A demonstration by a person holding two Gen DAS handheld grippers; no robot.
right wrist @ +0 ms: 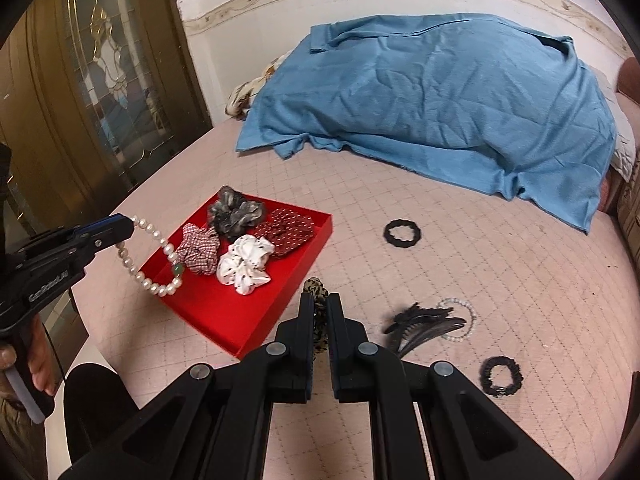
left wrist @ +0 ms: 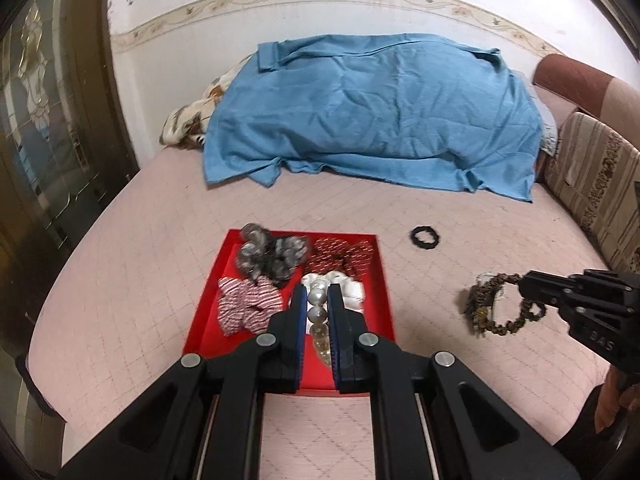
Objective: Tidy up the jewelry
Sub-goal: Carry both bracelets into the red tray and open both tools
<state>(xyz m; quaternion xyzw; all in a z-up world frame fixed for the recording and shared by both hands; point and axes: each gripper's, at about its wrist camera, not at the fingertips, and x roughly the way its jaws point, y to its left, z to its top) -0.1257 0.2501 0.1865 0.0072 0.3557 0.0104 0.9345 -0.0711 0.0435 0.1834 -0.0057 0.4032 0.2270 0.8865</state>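
Insp. note. The left gripper (left wrist: 317,300) was found clamped on a white pearl-bead bracelet with one green bead (right wrist: 154,258); fingers (left wrist: 298,304) pinched the strand, the loop hanging free above the near-left edge of the shallow red rectangular tray (right wrist: 224,320). The right gripper (right wrist: 320,308) was found shut on a leopard-print fabric hair tie (left wrist: 500,304), held clear of the pink quilted bed (right wrist: 440,240), to the right of the tray.

Tray contents noted: grey furry scrunchie (right wrist: 234,210), dark red dotted scrunchie (right wrist: 286,226), red-white checked scrunchie (right wrist: 198,248), white satin scrunchie (right wrist: 244,264). Still loose on the bed: two black ring hair ties (right wrist: 402,234) (right wrist: 500,376), black claw clips (right wrist: 424,324), a second small pearl bracelet (right wrist: 466,320).

Risks judged:
- Bracelet held by a thin section only; a swing or jerk could slip it out, dropping it short of the tray.
- Free loop could snag the tray wall on lowering, tipping the light tray.
- Both items approaching together; grippers could collide over the tray.
- Hair tie may cling to a pad on release.
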